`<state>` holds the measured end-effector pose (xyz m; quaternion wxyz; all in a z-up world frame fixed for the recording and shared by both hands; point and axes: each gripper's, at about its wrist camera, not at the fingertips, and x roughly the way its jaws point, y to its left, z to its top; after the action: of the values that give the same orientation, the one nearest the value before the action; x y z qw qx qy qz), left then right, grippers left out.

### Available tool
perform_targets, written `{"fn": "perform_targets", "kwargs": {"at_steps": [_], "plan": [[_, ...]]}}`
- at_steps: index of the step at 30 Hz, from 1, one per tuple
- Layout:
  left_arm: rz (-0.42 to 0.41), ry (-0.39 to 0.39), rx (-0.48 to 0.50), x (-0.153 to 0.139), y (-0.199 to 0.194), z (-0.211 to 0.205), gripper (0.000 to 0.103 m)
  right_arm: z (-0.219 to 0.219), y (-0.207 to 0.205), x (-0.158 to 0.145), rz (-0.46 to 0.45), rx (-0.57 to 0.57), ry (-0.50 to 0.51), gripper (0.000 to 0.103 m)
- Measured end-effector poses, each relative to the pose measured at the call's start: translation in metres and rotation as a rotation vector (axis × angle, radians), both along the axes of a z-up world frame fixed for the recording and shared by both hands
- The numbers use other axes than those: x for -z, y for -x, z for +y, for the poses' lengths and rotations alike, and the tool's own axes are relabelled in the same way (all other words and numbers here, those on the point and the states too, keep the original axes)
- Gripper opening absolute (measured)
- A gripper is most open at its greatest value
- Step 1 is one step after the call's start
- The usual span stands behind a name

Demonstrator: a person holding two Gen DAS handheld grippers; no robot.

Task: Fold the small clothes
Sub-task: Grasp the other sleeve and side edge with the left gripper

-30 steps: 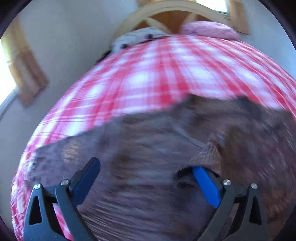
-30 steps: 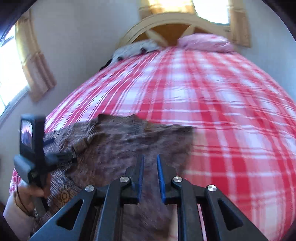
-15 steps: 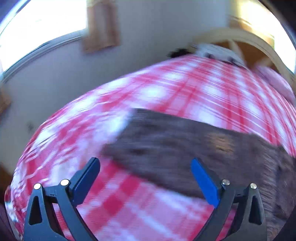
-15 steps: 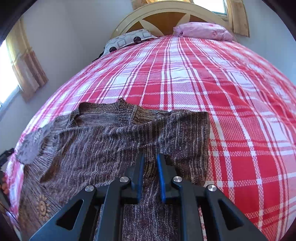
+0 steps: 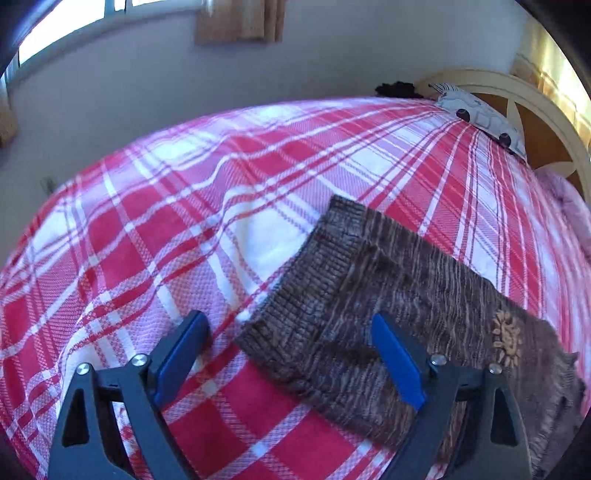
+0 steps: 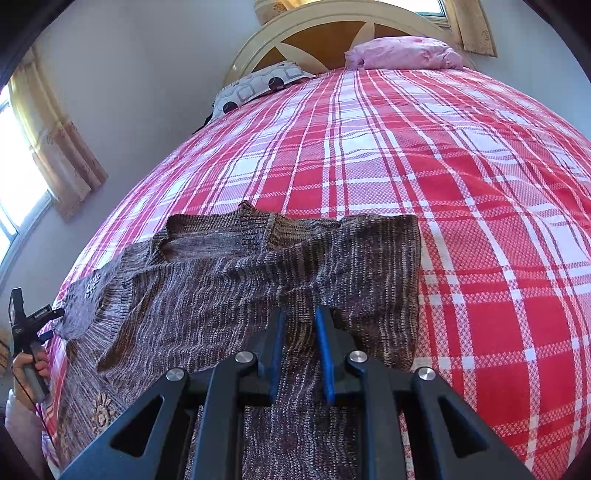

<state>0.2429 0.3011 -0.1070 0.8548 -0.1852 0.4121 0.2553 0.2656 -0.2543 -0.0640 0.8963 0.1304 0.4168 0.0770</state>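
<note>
Now my left gripper (image 5: 291,354) has swung off the brown knit sweater (image 5: 388,295) that filled its view a second ago; its jaws have just been closing a little but stay spread, released, pads pressing nothing. Between them lies the ribbed cuff (image 5: 295,306) of one sleeve, and bare red plaid bedspread (image 5: 166,240) runs wide and free beyond the left jaw. My right gripper (image 6: 301,354) has sunk slightly since then, jaws nearly together with sweater knit in the narrow gap; I cannot tell whether they pinch it. Ahead of those jaws the sweater's far edge ends mid-bed, with open plaid beyond. Farthest sit two pillows, one patterned pillow (image 6: 258,85) and one pink pillow (image 6: 402,53), against one headboard (image 6: 332,33).
</note>
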Motion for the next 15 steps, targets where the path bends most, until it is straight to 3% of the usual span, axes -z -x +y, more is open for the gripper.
{"fn": "perform_targets", "kwargs": {"at_steps": [3,4,5,6,11,15], "plan": [[0.004,-0.055,0.022,0.001,0.001,-0.010,0.073,0.002,0.000,0.000,-0.001,-0.001,0.014,0.018],[-0.003,-0.054,0.029,0.000,0.002,-0.011,0.059,0.002,0.000,0.000,-0.001,-0.002,0.016,0.018],[-0.013,-0.056,0.034,-0.003,0.003,-0.011,0.032,0.001,0.000,0.000,-0.002,-0.002,0.017,0.018],[-0.021,-0.047,0.044,-0.004,0.003,-0.008,0.017,0.001,0.000,-0.001,-0.002,-0.002,0.018,0.018],[-0.007,-0.038,0.056,-0.014,-0.001,-0.002,0.012,0.003,0.001,-0.001,0.000,-0.001,0.034,0.018],[-0.085,-0.052,0.065,-0.042,0.002,-0.016,0.010,0.008,0.001,-0.003,0.000,0.000,0.064,0.018]]}}
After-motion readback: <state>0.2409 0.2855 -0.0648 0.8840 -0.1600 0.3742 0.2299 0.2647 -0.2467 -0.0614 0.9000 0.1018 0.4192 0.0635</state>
